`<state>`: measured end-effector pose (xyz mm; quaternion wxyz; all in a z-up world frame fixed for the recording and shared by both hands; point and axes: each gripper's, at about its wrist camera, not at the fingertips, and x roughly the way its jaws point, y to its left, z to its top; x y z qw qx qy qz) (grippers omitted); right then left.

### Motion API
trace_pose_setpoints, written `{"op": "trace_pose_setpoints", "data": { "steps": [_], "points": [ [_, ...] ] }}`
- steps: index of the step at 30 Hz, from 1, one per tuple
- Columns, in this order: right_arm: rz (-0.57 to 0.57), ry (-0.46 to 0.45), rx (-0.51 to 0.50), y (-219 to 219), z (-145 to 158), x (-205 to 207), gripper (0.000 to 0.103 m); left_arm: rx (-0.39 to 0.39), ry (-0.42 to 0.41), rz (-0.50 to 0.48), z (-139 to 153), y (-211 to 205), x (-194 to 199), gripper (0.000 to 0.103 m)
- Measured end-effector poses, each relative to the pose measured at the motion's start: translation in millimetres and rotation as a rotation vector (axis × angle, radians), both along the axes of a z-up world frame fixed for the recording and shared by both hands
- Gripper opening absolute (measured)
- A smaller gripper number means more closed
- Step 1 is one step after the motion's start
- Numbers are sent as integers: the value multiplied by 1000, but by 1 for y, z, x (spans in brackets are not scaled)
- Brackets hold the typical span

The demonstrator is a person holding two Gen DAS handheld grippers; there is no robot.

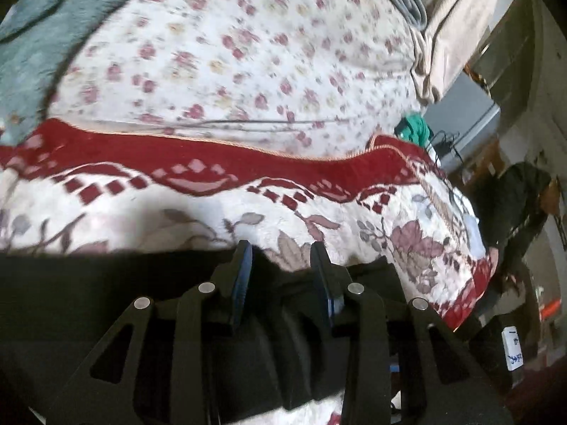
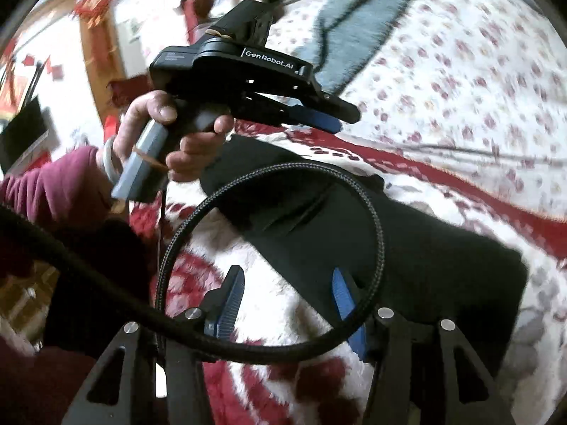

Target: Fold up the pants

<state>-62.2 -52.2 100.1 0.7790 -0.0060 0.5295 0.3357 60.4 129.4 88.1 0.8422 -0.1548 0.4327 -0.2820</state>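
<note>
The black pants (image 2: 407,248) lie folded in a long strip on a red-and-white floral blanket (image 2: 460,184); they also show in the left wrist view (image 1: 88,283) along the bottom. My left gripper (image 1: 281,251) is open and empty, its blue-padded fingers just above the pants' edge. It also shows in the right wrist view (image 2: 336,117), lifted above the far end of the pants, in a hand. My right gripper (image 2: 288,279) is open and empty over the near end of the pants.
A braided black cable (image 2: 354,191) loops across the pants in front of the right gripper. A flowered sheet (image 1: 248,53) and a teal blanket (image 1: 42,35) lie beyond. The bed edge (image 1: 471,283) drops off to the right, with furniture past it.
</note>
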Motion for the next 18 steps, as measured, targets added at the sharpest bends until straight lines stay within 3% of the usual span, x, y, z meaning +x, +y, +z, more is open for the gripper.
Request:
{"op": "trace_pose_setpoints", "data": {
  "steps": [3,8,12,14,18],
  "points": [
    [-49,-23,-1,-23,16,-2,50,4,-6,27,1,5,-20,48],
    [-288,25,12,-87,22,11,51,-18,-3,-7,-3,-14,-50,49],
    [-487,150,58,-130,12,28,51,-7,19,-30,-10,-33,-63,49],
    [-520,170,108,-137,13,33,51,7,27,-33,-15,-42,-67,49],
    [-493,141,3,-125,8,50,51,-38,63,-9,-26,-51,-66,49]
  ]
}}
